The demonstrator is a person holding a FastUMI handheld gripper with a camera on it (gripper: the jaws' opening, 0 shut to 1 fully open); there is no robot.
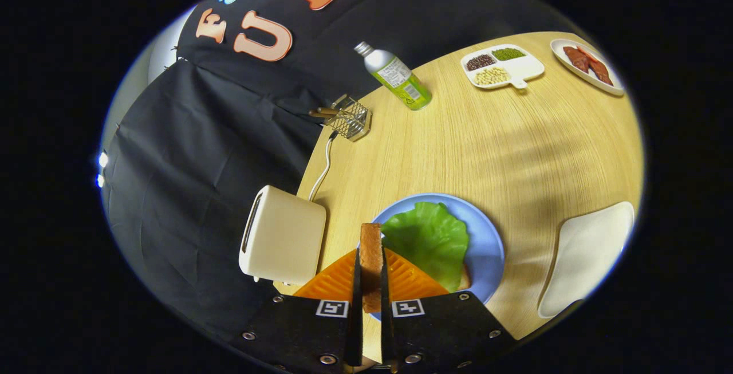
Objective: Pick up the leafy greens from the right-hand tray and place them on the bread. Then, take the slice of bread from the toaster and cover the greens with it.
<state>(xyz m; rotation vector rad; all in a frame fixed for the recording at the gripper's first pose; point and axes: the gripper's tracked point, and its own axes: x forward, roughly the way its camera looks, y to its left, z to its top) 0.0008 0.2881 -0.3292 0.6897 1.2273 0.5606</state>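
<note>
Holding a bread slice [371, 259] edge-on, the gripper [370, 282] has both fingers pinched on it, 1 per side, w/ the slice standing upright between them and sticking out ahead of the tips.

Left to right: toaster [283, 242] sits at the surface's [487, 145] near-left edge, just beside the fingers, slot looks empty, cord running back toward a wire rack [350, 119]. Next, a bottle [398, 79] farther back. Blue plate [487, 248] lies just ahead of the fingers, w/ the leafy greens [429, 239] spread on it; a corner of the lower bread [464, 278] peeks out under the leaf, so greens are already placed. Beyond, a divided dish [501, 67] of beans & a plate of sausages [590, 65] at the far edge. Nearer on the right, the white tray [590, 254], now bare.

Step in hand, by my read: 2nd part, carrying the toaster slice to cover the greens. Slice hangs over the plate's left rim, beside the leaf, not over it. Next move calls for shifting right, tipping the slice flat, lowering till it rests on the greens, then spreading the fingers. Risk: slice landing off-centre or dragging the leaf.
</note>
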